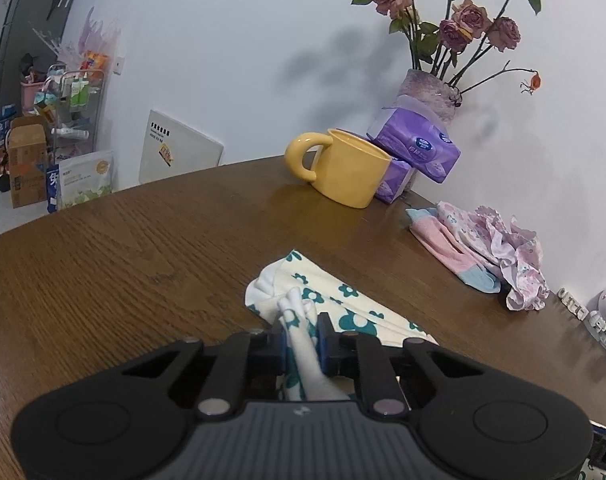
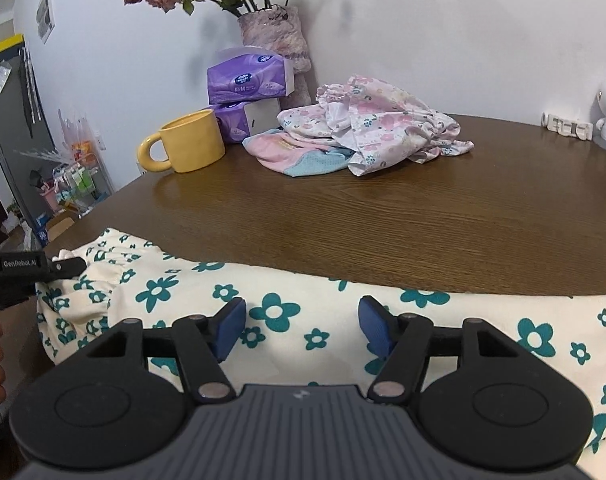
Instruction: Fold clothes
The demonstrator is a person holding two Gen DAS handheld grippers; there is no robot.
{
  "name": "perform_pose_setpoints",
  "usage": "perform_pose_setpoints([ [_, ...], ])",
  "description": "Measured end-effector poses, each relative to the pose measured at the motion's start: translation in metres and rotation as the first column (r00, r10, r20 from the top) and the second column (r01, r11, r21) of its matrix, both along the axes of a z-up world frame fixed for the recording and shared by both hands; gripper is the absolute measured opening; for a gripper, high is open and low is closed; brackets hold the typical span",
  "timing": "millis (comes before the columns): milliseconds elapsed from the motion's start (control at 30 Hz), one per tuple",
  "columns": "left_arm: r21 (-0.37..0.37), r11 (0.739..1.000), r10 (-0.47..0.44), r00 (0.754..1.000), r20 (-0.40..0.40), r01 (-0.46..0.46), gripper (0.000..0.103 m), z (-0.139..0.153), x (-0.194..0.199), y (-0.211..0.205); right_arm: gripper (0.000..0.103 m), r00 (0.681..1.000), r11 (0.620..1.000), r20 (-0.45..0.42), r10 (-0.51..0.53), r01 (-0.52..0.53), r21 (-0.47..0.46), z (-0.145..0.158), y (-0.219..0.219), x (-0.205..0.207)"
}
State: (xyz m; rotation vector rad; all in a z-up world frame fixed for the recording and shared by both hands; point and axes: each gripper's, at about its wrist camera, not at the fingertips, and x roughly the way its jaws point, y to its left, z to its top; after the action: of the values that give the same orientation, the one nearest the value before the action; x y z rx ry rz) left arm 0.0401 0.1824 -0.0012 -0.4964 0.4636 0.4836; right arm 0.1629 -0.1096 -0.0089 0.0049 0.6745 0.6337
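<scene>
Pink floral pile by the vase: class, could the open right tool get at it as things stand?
Probably yes: the right tool is open and empty, with only bare table between it and the pink floral pile.

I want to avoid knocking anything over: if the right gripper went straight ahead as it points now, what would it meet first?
Probably the pile of pink clothes across the table; the right gripper is open above the flowered cloth. Depth is unclear.

Wide bare tabletop (image 2: 383, 216) lay open mid-table, while the yellow mug (image 2: 191, 142), tissue packs (image 2: 247, 80) and crumpled pink clothes (image 2: 367, 132) blocked the far wall side.
</scene>
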Motion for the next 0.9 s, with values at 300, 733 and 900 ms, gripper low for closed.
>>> perform_pose_setpoints([
  [300, 0.082, 0.997, -0.015, 1.000, 0.003, 0.015, 0.011, 0.008, 0.000, -0.009, 0.064, 0.999, 0.999, -0.016, -0.035, 0.036, 0.035, 0.001, -0.021, 0.007],
  [733, 0.375, 0.919, -0.132, 0.991, -0.005, 0.125, 0.011, 0.037, 0.005, -0.047, 0.064, 0.997, 0.995, -0.005, -0.077, 0.077, 0.057, 0.004, -0.050, 0.009],
  [900, 0.536, 0.824, -0.201, 0.979, -0.030, 0.186, 0.011, 0.047, 0.007, -0.076, 0.064, 0.996, 0.994, -0.002, -0.092, 0.092, 0.064, 0.005, -0.061, 0.010],
])
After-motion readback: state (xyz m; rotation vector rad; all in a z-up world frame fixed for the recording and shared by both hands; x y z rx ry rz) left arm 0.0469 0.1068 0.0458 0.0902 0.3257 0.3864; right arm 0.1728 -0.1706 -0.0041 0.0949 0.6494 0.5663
